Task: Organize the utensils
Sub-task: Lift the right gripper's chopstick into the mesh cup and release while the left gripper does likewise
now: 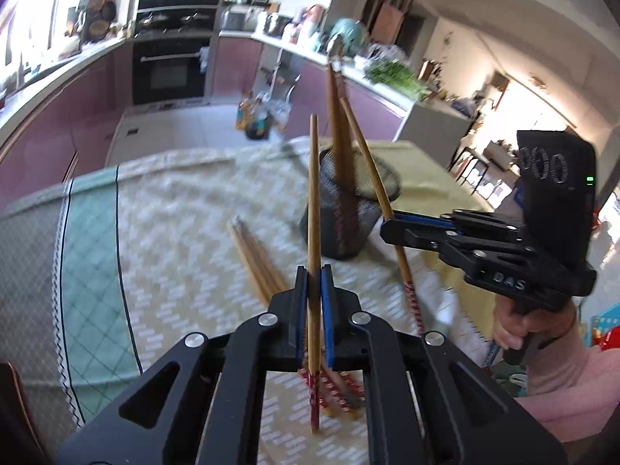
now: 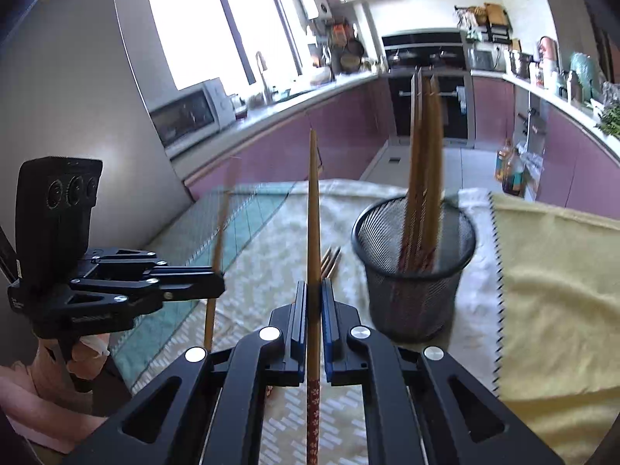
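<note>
Left wrist view. The left gripper (image 1: 314,290) is clenching one chopstick (image 1: 314,193) between its blue pads; the chopstick's long axis is running nearly upright, plain wooden tip pointing up, red patterned end pointing down toward the tablecloth (image 1: 174,213). To the right, the right gripper (image 1: 387,228) is gripping a second chopstick (image 1: 368,162), which is leaning up and to the left, its red end hanging below the fingers. Behind them a black mesh cup (image 1: 341,232) is standing on the cloth and holding at least one chopstick, tip up; blur is preventing a firm count. A bundle of loose chopsticks (image 1: 252,259) is lying flat on the cloth to the left of the cup, their long axes running diagonally toward the camera; about three are showing.

Right wrist view. The right gripper (image 2: 314,298) is pinching its chopstick (image 2: 313,213) upright, wooden tip up, red flowered end down. At left, the left gripper (image 2: 217,283) is holding its chopstick (image 2: 219,240) nearly vertical. The mesh cup (image 2: 414,290) is standing right of centre with several blurred chopsticks (image 2: 424,155) rising from it, tips up. Ends of the loose chopsticks (image 2: 329,261) are peeking out just beside the cup. A yellow towel (image 2: 554,290) is lying at right.
</note>
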